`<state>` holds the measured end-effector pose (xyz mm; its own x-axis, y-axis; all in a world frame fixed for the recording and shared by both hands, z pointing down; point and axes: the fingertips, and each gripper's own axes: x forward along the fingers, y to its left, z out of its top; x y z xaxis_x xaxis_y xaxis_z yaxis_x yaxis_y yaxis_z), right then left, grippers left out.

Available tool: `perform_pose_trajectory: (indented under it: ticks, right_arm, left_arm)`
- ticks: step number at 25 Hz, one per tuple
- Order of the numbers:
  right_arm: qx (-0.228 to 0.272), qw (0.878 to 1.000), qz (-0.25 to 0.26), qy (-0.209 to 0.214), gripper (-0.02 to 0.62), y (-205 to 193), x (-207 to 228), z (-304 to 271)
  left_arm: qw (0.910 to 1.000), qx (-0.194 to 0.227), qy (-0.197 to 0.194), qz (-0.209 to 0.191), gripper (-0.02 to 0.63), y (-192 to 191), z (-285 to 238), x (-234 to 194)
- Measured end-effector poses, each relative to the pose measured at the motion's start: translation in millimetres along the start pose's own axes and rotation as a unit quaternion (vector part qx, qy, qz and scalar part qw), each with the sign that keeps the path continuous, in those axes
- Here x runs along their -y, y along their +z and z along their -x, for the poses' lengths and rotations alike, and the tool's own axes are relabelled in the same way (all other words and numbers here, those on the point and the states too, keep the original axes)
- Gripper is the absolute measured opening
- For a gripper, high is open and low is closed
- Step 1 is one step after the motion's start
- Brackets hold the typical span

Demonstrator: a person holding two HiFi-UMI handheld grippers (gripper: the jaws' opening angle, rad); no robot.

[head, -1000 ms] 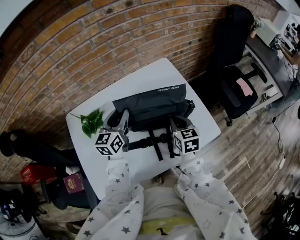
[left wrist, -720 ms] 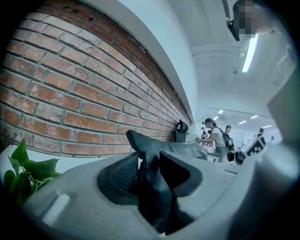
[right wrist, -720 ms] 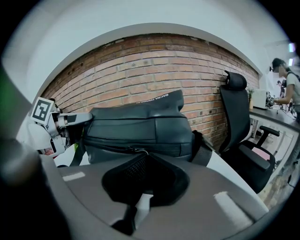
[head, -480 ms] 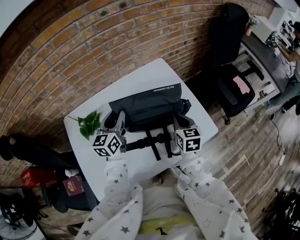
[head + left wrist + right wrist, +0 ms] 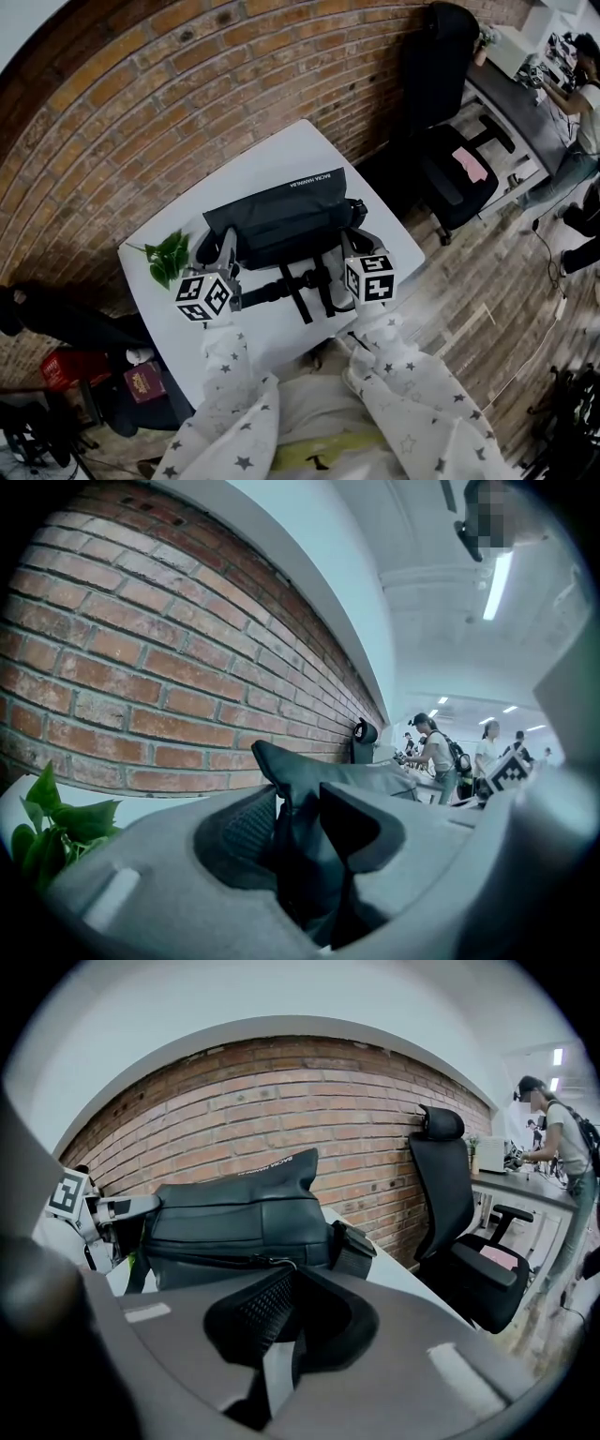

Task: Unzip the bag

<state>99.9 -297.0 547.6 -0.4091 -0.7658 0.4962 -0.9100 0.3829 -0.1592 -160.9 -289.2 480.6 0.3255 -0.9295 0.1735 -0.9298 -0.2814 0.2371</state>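
Note:
A black bag [image 5: 281,220] lies across the white table [image 5: 281,155], its zip facing me. My left gripper [image 5: 225,247] is at the bag's left end. In the left gripper view the left gripper [image 5: 300,808] is shut on a fold of the bag's black fabric [image 5: 281,761]. My right gripper [image 5: 349,246] is at the bag's front right. In the right gripper view the right gripper [image 5: 286,1279] has its jaws nearly together, and the zipper pull [image 5: 272,1263] runs into their tips on the bag [image 5: 234,1213].
The bag's straps and buckle [image 5: 305,281] trail toward me between the grippers. A green leafy sprig [image 5: 169,255] lies at the table's left edge. A brick wall [image 5: 187,84] is behind the table and a black office chair [image 5: 450,169] stands to its right.
The head view has drifted a little, so the table sits further left in the picture. Both grippers keep their places on the bag, and the bag has not visibly moved.

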Motion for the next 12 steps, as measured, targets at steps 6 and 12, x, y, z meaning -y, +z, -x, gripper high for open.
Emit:
perform_pose_trajectory:
  ticks: [6,12]
  right_arm:
    - [0.005,0.999,-0.017,-0.029,0.02,1,22,5]
    - [0.01,0.998,-0.034,-0.048,0.02,1,42,8]
  left_arm:
    - [1.0,0.001,0.0,0.0,0.141,0,-2,2]
    - [1.0,0.002,0.001,-0.001,0.143,1,-3,3]
